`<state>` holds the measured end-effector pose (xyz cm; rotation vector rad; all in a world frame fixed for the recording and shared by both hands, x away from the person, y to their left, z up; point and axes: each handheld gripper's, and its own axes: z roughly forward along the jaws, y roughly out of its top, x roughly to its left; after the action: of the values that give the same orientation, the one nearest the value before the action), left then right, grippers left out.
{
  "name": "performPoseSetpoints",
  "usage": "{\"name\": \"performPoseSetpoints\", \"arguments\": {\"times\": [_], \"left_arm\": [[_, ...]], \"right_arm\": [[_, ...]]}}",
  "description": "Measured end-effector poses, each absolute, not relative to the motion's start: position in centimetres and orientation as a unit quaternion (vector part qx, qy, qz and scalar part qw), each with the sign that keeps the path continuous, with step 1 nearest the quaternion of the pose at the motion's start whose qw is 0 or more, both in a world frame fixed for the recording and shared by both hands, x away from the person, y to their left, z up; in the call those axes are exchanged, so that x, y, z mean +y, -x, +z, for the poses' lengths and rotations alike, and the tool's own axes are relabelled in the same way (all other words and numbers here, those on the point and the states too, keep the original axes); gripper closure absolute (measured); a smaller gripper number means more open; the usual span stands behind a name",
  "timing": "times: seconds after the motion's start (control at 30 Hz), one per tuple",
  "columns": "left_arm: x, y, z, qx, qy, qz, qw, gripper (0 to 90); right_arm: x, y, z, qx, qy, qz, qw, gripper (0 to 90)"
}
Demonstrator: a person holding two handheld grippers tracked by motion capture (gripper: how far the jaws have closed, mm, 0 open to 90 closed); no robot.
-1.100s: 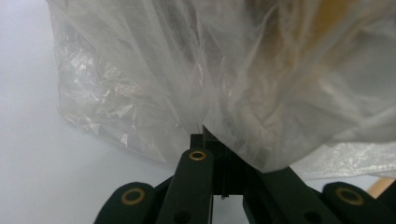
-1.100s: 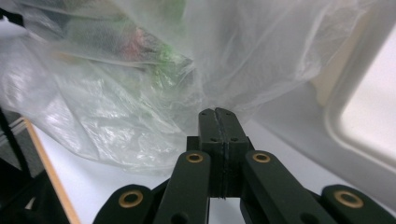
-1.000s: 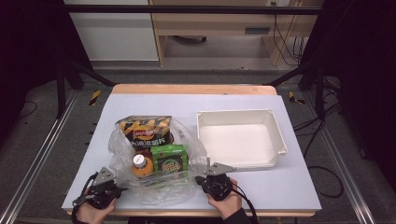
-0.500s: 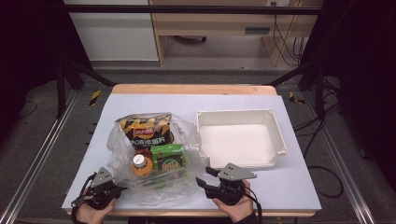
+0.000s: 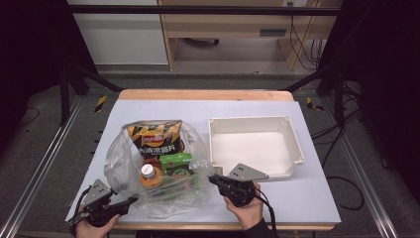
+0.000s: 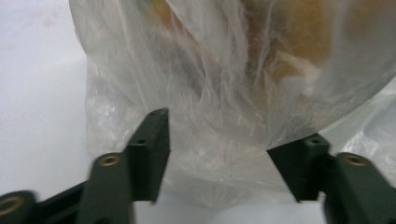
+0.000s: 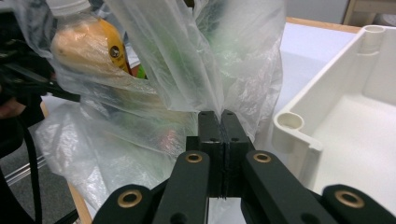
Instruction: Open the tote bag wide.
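A clear plastic bag lies on the table, holding a chips packet, a green box and an orange bottle. My right gripper is at the bag's right edge; its jaws have just closed and are shut on a fold of the film, with the bottle hanging inside. My left gripper is at the bag's near left corner. Its jaws have just opened and stand apart, with the bag's film bulging between them and the pads off it.
A white tray stands empty right of the bag, its near corner close beside my right gripper. The white table top ends just behind both hands. Black frame posts and cables lie beyond the table's sides.
My right gripper opened, then shut on the bag's right edge and rose a little, pulling the film up. My left gripper's jaws opened off the bag's corner.
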<state>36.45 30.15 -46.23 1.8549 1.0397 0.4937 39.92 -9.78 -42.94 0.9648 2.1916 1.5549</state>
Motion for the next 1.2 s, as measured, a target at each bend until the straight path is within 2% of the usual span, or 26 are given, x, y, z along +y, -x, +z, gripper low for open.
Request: {"name": "performPoseSetpoints", "arguments": {"times": [0.1,0.17,0.27,0.6,0.7,0.83,0.87,0.9,1.0,1.2], "left_arm": [[30.3,-36.1,-45.7,0.423,-0.739,0.210,0.480,29.0],[30.6,-35.8,-45.0,0.425,-0.726,0.218,0.494,26.3],[31.2,-35.1,-42.7,0.412,-0.703,0.241,0.527,25.1],[30.7,-35.2,-37.8,0.382,-0.691,0.254,0.558,26.3],[30.0,-36.3,-37.5,0.394,-0.702,0.258,0.534,35.3],[29.9,-37.1,-38.1,0.421,-0.719,0.253,0.492,68.5],[30.0,-37.2,-38.5,0.427,-0.724,0.237,0.488,68.5],[30.1,-37.2,-38.8,0.428,-0.726,0.228,0.487,75.6],[30.3,-37.0,-40.9,0.444,-0.737,0.206,0.466,88.2],[30.0,-37.5,-43.8,0.463,-0.754,0.190,0.425,89.1]], "right_arm": [[-9.9,-39.9,-43.0,0.762,-0.337,0.533,0.146,90.0],[-9.9,-40.0,-43.0,0.764,-0.338,0.530,0.146,90.0],[-9.7,-40.1,-43.2,0.768,-0.341,0.523,0.146,90.0],[-9.5,-40.1,-43.1,0.771,-0.340,0.520,0.140,90.0],[-9.4,-40.1,-43.1,0.772,-0.337,0.521,0.138,90.0],[-9.6,-39.9,-43.0,0.772,-0.336,0.522,0.137,90.0],[-9.7,-39.9,-43.0,0.772,-0.335,0.523,0.137,90.0],[-9.9,-39.8,-43.0,0.770,-0.338,0.524,0.134,90.0],[-10.5,-39.3,-43.2,0.772,-0.340,0.524,0.120,90.0],[-10.6,-38.9,-44.6,0.782,-0.352,0.505,0.101,90.0]]}}
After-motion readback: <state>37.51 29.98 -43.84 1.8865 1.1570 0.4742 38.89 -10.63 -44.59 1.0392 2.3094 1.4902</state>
